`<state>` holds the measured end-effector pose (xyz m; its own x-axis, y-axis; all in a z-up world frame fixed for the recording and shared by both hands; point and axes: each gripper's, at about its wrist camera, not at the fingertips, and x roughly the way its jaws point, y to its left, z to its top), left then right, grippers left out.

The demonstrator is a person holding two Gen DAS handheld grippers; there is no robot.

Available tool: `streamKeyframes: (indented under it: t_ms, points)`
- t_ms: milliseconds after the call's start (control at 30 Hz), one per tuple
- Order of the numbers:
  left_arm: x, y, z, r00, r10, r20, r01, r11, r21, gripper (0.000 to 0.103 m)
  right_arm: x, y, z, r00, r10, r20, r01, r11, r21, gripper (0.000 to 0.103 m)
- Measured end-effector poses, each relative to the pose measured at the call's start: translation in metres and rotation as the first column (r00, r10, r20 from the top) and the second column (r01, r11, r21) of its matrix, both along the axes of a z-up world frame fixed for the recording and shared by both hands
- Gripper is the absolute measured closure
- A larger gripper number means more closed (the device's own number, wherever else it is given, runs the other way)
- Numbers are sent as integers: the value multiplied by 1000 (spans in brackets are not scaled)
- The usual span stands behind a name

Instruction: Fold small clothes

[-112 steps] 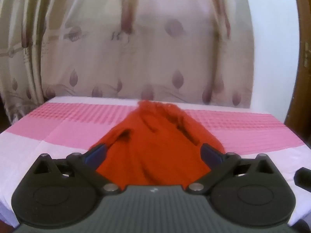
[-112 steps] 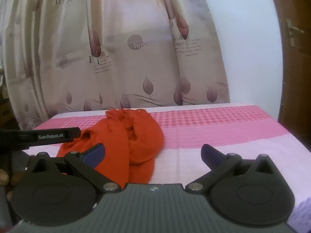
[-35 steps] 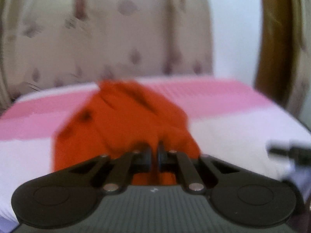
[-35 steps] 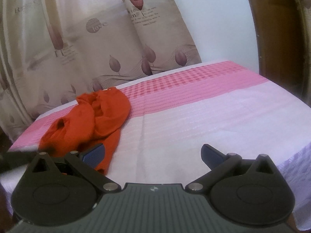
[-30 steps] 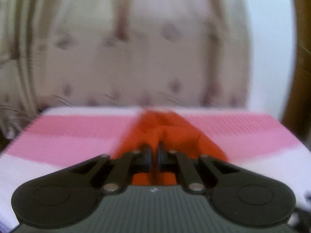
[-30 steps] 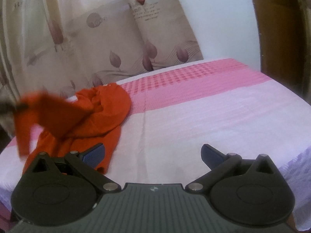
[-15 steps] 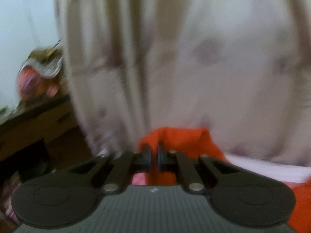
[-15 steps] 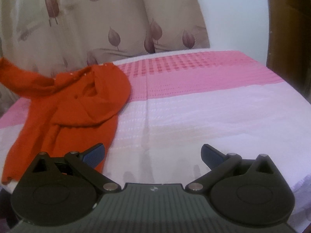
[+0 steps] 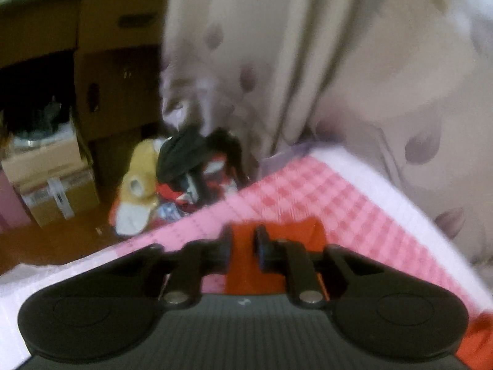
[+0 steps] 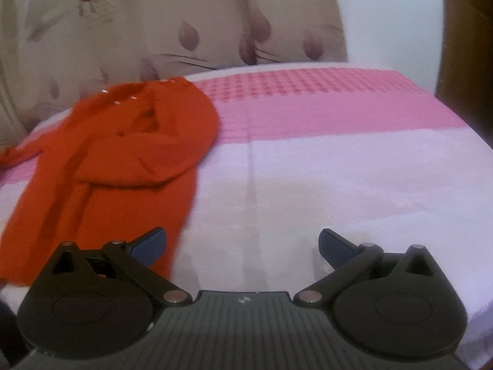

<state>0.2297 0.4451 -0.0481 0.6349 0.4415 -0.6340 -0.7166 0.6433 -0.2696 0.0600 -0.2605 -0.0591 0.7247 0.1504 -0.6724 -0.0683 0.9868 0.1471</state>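
Note:
An orange-red knit garment lies crumpled on the left part of the pink and white bed cover, one sleeve stretched out to the far left. My left gripper is shut on the end of that garment near the bed's far left corner. My right gripper is open and empty, low over the white part of the cover, with its left finger next to the garment's lower edge.
A beige curtain with leaf prints hangs behind the bed. Left of the bed, the floor holds cardboard boxes, a plush toy and a heap of dark things. A wooden door stands at the right.
My left gripper closed on the garment, lifted a part of it and carried it out to the left corner of the bed. My right gripper came lower and closer, still open.

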Motion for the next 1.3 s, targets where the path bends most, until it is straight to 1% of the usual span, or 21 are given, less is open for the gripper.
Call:
streamKeyframes:
  t_ms: [33, 100, 133, 167, 233, 333, 367, 467, 567, 600, 633, 700, 800, 900, 967, 1000, 1033, 1067, 1100, 1167, 1300]
  points:
    - [-7, 0, 6, 999, 15, 39, -15, 1000, 10, 73, 0, 1, 3, 1000, 17, 10, -17, 1000, 3, 0]
    - [-23, -5, 23, 991, 46, 129, -56, 995, 77, 39, 3, 5, 11, 998, 55, 31, -55, 998, 5, 0]
    - [-29, -10, 30, 985, 61, 160, -80, 990, 117, 14, 6, 6, 14, 996, 75, 43, -76, 997, 13, 0]
    - [-36, -19, 38, 981, 67, 185, -98, 982, 164, 12, 9, 8, 17, 994, 99, 55, -100, 995, 25, 0]
    - [-49, -46, 49, 977, -12, 211, -38, 973, 229, 12, 18, 11, 22, 987, 144, 66, -148, 988, 50, 0]
    - [-67, -101, 53, 973, -162, 162, 107, 946, 307, 12, 36, 10, 25, 983, 179, 52, -184, 973, 140, 0]
    - [-76, -118, 51, 966, -199, 165, 144, 945, 295, 12, 42, 7, 24, 984, 175, 46, -180, 968, 177, 0]
    - [-98, -171, 34, 928, -338, 158, 295, 924, 243, 12, 60, 3, 21, 988, 153, 22, -154, 953, 262, 12]
    - [-112, -214, 7, 887, -435, 154, 401, 892, 208, 12, 69, 13, 22, 984, 174, 24, -174, 943, 285, 32]
    - [-114, -224, -3, 876, -457, 151, 428, 883, 190, 12, 68, 22, 22, 981, 193, 34, -195, 947, 256, 41]
    - [-115, -233, -10, 869, -472, 152, 448, 879, 165, 12, 68, 31, 21, 977, 212, 37, -215, 952, 219, 45]
    - [-114, -242, -28, 859, -485, 165, 472, 874, 112, 12, 69, 43, 17, 970, 241, 33, -242, 950, 197, 45]
    - [-111, -246, -49, 869, -457, 189, 458, 888, 42, 12, 74, 60, 15, 961, 271, 51, -276, 951, 142, 45]
    - [-113, -245, -57, 866, -448, 224, 455, 890, 22, 12, 85, 77, 10, 951, 308, 35, -310, 947, 86, 45]
    - [-110, -243, -60, 866, -452, 216, 459, 888, 19, 12, 95, 84, 3, 945, 327, 2, -327, 943, 66, 45]
    - [-108, -243, -60, 867, -453, 209, 460, 888, 16, 12, 96, 87, 1, 938, 346, -13, -345, 936, 65, 49]
    - [-109, -244, -60, 865, -457, 208, 463, 886, 21, 12, 96, 91, 0, 926, 378, -17, -376, 925, 55, 72]
    - [-109, -244, -60, 863, -462, 205, 468, 884, 24, 12, 93, 97, 0, 913, 407, -21, -407, 913, -1, 90]
    - [-108, -245, -60, 863, -464, 199, 468, 883, 27, 12, 88, 100, 2, 905, 425, -10, -425, 903, -58, 100]
    - [-109, -247, -60, 863, -467, 194, 470, 882, 33, 12, 79, 94, 14, 882, 470, 29, -460, 873, -163, 101]
    - [-109, -248, -62, 863, -464, 200, 468, 883, 27, 12, 83, 51, 51, 881, 471, 48, -414, 816, -404, 101]
